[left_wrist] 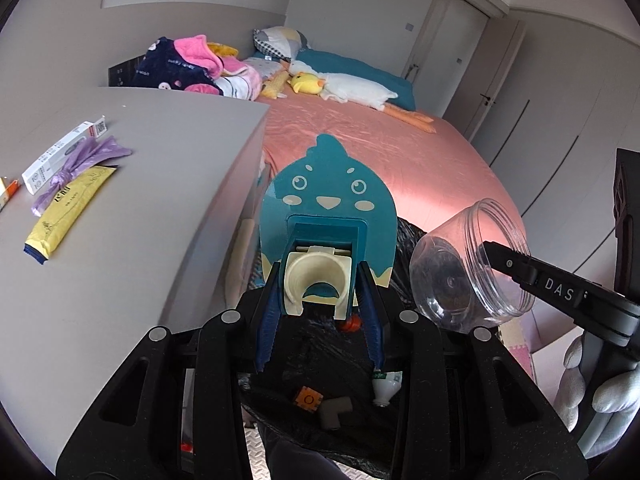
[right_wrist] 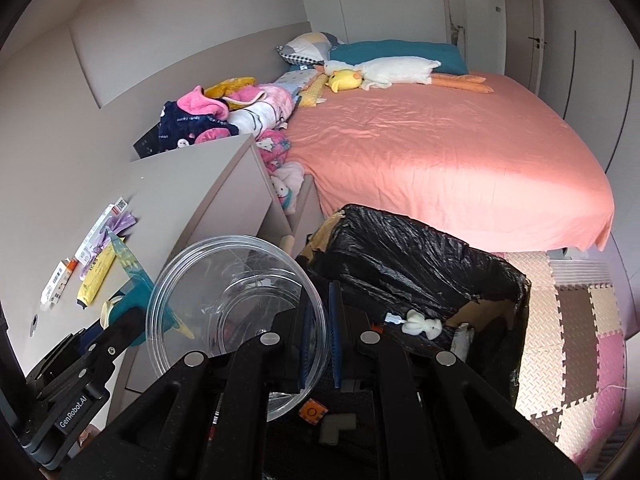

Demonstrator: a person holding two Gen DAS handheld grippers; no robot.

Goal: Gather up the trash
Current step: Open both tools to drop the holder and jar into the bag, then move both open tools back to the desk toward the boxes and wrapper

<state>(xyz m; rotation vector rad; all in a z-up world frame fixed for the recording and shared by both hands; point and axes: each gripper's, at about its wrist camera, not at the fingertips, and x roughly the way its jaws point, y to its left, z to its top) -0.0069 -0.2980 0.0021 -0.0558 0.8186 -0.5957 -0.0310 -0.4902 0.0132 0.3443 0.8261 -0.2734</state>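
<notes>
Bedroom cleanup: above the black-lined trash bin (right_wrist: 420, 264), the left claw (left_wrist: 320, 300) clamps a teal chick-faced holder (left_wrist: 328, 196) while, at its 3 o'clock, the right claw (right_wrist: 320, 344) pinches a clear jar's (right_wrist: 236, 312) rim, both seemingly poised for dropping.

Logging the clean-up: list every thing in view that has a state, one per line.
Left tool: closed on the teal bird holder, above the bin.
Right tool: shut on the clear jar's rim.
Clear jar: lidless, empty, tilted.
Bin: open, black-lined, holding scraps.
Yellow packet: lying flat on the cabinet top.
Purple bag: knotted, beside the white box.
</notes>
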